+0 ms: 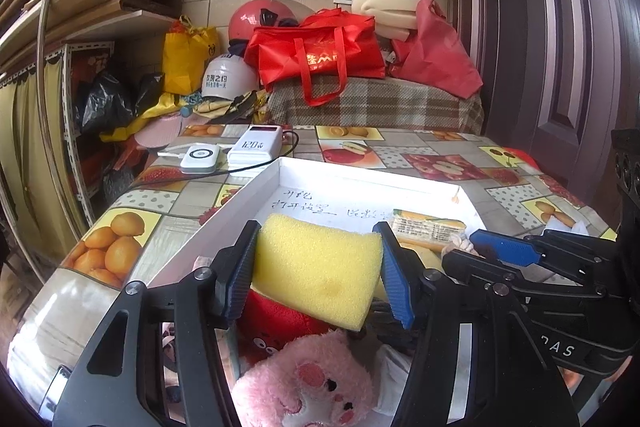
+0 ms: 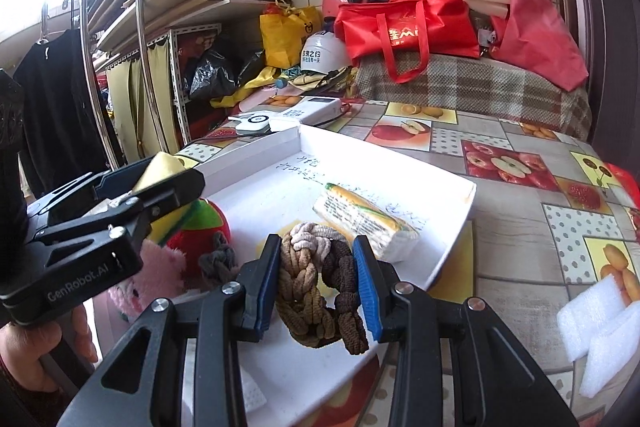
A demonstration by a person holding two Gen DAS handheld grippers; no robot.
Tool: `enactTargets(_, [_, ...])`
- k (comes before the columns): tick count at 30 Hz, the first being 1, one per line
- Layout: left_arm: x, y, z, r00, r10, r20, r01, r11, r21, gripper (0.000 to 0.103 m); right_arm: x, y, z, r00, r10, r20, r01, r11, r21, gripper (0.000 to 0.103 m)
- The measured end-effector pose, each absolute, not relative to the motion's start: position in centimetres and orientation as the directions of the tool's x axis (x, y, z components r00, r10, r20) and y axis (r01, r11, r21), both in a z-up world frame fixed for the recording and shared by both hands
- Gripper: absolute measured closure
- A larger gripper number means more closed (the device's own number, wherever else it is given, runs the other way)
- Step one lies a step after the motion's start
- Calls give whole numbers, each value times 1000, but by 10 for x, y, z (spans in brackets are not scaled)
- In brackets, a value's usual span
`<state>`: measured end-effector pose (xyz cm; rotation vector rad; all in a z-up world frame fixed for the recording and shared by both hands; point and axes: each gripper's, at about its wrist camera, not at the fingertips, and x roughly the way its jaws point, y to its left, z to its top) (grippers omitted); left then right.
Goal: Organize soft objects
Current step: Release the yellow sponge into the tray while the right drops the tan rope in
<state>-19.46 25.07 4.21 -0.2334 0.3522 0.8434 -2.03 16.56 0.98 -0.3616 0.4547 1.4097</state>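
Left wrist view: our left tongs [image 1: 318, 269] are clenched on a yellow rectangular foam sponge [image 1: 316, 273], blue pads pressing both short ends, sponge held up over the near end of the shallow white cardboard tray [image 1: 264, 183]. Under it in the tray sit a red plush toy with cartoon eyes [image 1: 276, 323] and a fluffy pink plush animal [image 1: 308, 383]. The tray rests on the fruit-print counter [image 1: 120, 227]. The right tongs show at the right edge.

Right wrist view: our right tongs [image 2: 316, 279] are clenched on a knotted brown and beige braided rope bundle [image 2: 316, 283], held above the tray floor, loose loops hanging below the pads. A wrapped white packet with a yellow stripe [image 2: 364, 219] lies just beyond it in the tray. Two white foam pieces [image 2: 600, 327] lie on the counter outside the tray, well apart.

Risks, we judge: the sponge is squeezed only at its ends, so it may bow and pop out. The rope's dangling loops may snag the tray rim or drag the packet. The two tongs work close together and could knock each other.
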Motion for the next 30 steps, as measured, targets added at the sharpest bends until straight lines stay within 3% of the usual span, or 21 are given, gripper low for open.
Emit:
enactTargets(3, [-194, 256, 40, 595, 688, -416, -775, 627, -71, 36, -25, 170, 10, 115, 856, -503, -991, 134, 1, 65])
enactTargets(4, [-194, 256, 40, 592, 691, -414, -779, 623, -73, 31, -27, 170, 11, 121, 857, -501, -991, 135, -7, 60])
enactTargets(5, [-196, 254, 41, 586, 702, -404, -785, 615, -70, 24, -28, 169, 11, 125, 858, -499, -991, 136, -13, 51])
enactTargets(6, [-197, 252, 42, 583, 713, -390, -790, 609, -67, 20, -28, 168, 11, 129, 860, -494, -990, 140, -15, 26])
enactTargets(7, [-200, 250, 43, 580, 726, -371, -795, 603, -64, 19, -27, 167, 12, 143, 860, -490, -988, 154, -17, 11])
enactTargets(10, [-205, 244, 45, 576, 747, -332, -803, 594, -58, 18, -23, 164, 13, 158, 864, -479, -985, 173, -13, 0])
enactTargets(30, [-210, 239, 50, 579, 761, -291, -805, 589, -61, 18, -28, 144, 21, 184, 909, -375, -982, 187, -29, 0])
